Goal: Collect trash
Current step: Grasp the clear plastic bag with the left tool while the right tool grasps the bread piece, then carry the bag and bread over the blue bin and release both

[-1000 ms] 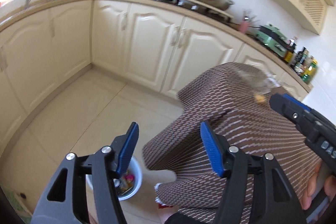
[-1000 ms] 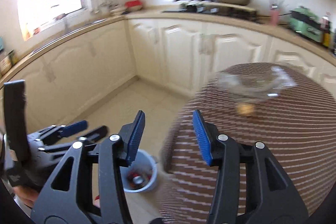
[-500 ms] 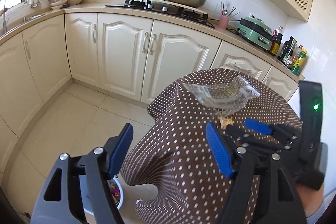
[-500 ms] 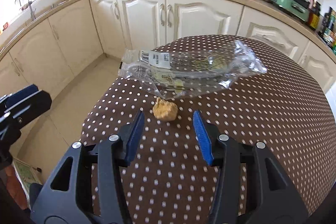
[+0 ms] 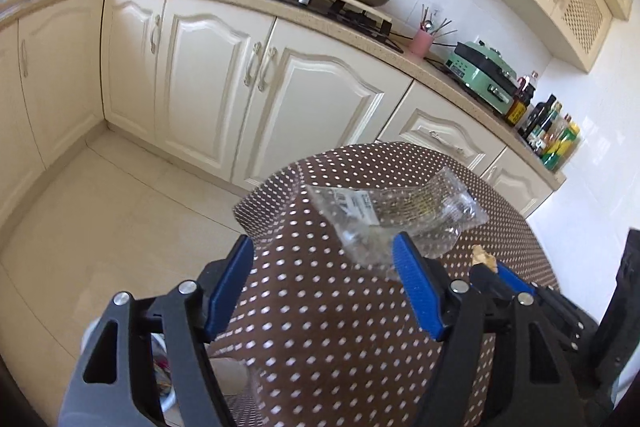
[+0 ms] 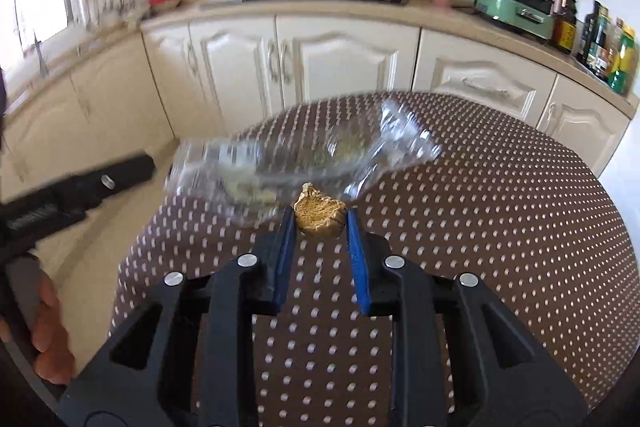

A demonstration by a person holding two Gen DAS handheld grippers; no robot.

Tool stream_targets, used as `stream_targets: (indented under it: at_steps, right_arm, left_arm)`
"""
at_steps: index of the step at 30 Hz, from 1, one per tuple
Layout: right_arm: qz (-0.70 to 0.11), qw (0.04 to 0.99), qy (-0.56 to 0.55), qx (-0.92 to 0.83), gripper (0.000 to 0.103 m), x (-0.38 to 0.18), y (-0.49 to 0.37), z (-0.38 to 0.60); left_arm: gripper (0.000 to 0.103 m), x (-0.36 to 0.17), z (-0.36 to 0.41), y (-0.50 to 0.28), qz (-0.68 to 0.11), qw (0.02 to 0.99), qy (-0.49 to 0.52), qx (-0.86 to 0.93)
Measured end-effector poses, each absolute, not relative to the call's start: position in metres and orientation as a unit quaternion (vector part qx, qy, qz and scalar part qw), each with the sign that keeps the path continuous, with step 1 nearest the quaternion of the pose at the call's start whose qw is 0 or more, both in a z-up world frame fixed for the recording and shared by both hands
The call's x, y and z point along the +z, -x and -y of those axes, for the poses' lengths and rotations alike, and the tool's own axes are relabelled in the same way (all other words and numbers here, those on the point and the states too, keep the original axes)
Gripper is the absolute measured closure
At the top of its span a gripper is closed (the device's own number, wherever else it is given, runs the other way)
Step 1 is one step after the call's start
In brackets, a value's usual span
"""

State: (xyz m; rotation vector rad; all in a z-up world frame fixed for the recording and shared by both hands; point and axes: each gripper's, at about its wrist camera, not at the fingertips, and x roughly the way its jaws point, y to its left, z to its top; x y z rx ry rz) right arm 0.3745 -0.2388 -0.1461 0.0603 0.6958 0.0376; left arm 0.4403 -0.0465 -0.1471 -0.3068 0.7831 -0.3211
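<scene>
A crumpled clear plastic wrapper lies on the round table with a brown white-dotted cloth; it also shows in the right wrist view. My right gripper is shut on a tan bread scrap, just in front of the wrapper; the scrap also peeps out in the left wrist view. My left gripper is open and empty over the table's left part, its right finger at the wrapper's near edge.
A white bin with trash stands on the floor below the table's left edge. Cream cabinets and a counter with a stove, pans, a green appliance and bottles run behind.
My right gripper moved forward and shut on the bread scrap. My left gripper moved over the table toward the wrapper and stayed open.
</scene>
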Motion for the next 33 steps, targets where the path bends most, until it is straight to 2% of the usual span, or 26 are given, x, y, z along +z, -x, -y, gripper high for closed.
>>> stream_targets:
  at_steps: [6,8,9,10,11,12,17,25,33]
  right_arm:
    - [-0.325,0.943,-0.055,0.035,0.077,-0.144,-0.382,0.241]
    - [-0.325,0.943,-0.053,0.04,0.077,-0.143,-0.384,0.239]
    - [-0.325,0.943,-0.053,0.041,0.077,-0.144,-0.386,0.238]
    - [-0.323,0.944,-0.051,0.042,0.077,-0.144,-0.386,0.238]
    - [-0.323,0.944,-0.05,0.042,0.077,-0.143,-0.387,0.237]
    - [-0.322,0.945,-0.051,0.042,0.078,-0.143,-0.384,0.237]
    - [-0.309,0.948,-0.051,0.05,0.077,-0.137,-0.377,0.236]
    - [-0.292,0.95,-0.042,0.103,0.077,-0.115,-0.354,0.188]
    - [-0.291,0.938,-0.043,0.183,0.077,-0.118,-0.338,0.087]
  left_arm:
    - [0.033,-0.162,0.068,-0.467,-0.401,0.888,0.154,-0.162]
    - [0.048,-0.166,0.077,-0.473,-0.41,0.884,0.148,-0.168]
    - [0.072,-0.168,0.08,-0.475,-0.416,0.882,0.142,-0.17]
    - [0.091,-0.171,0.084,-0.476,-0.424,0.878,0.139,-0.175]
    - [0.093,-0.174,0.086,-0.476,-0.428,0.874,0.137,-0.182]
    - [0.1,-0.174,0.085,-0.474,-0.425,0.876,0.135,-0.181]
    - [0.102,-0.158,0.068,-0.447,-0.376,0.904,0.122,-0.162]
    - [0.102,-0.121,-0.022,-0.39,-0.307,0.938,0.133,-0.087]
    - [0.102,-0.131,-0.115,-0.34,-0.304,0.941,0.145,-0.02]
